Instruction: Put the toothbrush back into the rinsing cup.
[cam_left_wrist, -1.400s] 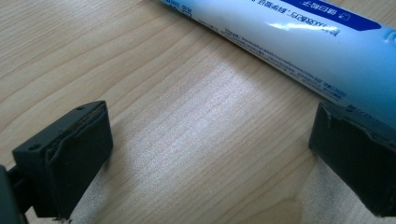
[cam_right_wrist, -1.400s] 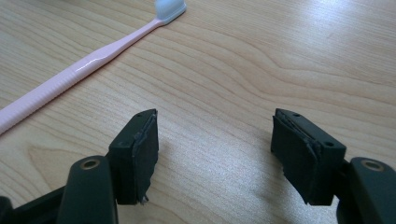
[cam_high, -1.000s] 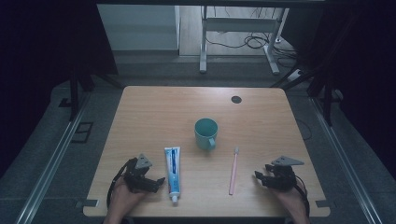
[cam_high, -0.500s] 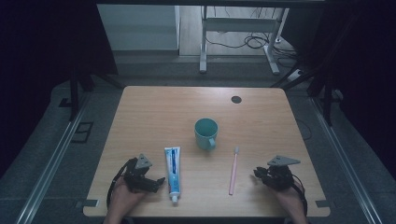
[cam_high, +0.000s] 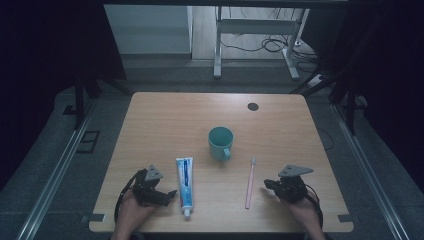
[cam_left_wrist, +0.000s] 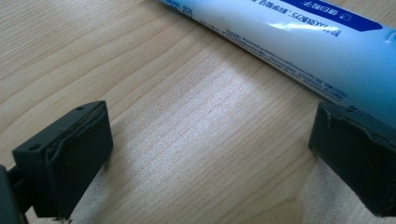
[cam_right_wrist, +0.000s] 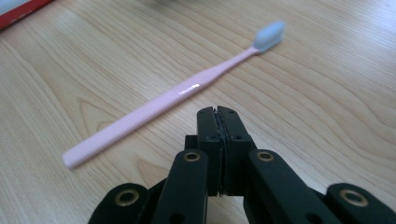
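Observation:
A pink toothbrush (cam_high: 249, 183) (cam_right_wrist: 173, 95) with a pale blue head lies flat on the wooden table (cam_high: 165, 120). My right gripper (cam_high: 270, 185) (cam_right_wrist: 218, 119) sits just right of its handle; its jaws have just been closing and now meet with nothing between them. A white and blue toothpaste tube (cam_high: 184, 180) (cam_left_wrist: 299, 39) lies left of the toothbrush, cap toward the near edge. My left gripper (cam_high: 169, 195) (cam_left_wrist: 205, 149) rests on the table just left of the tube, jaws wide apart over bare wood. A teal mug (cam_high: 220, 142) stands upright behind them.
A small dark round disc (cam_high: 253, 106) sits near the table's far right corner. Beyond the table a white metal frame (cam_high: 255, 30) and cables lie on the floor. A red and white edge (cam_right_wrist: 18, 9) shows at the top left of the right gripper view.
The right gripper has shifted slightly left toward the toothbrush and its jaws have come together. The left gripper, toothpaste, toothbrush and mug have stayed put.

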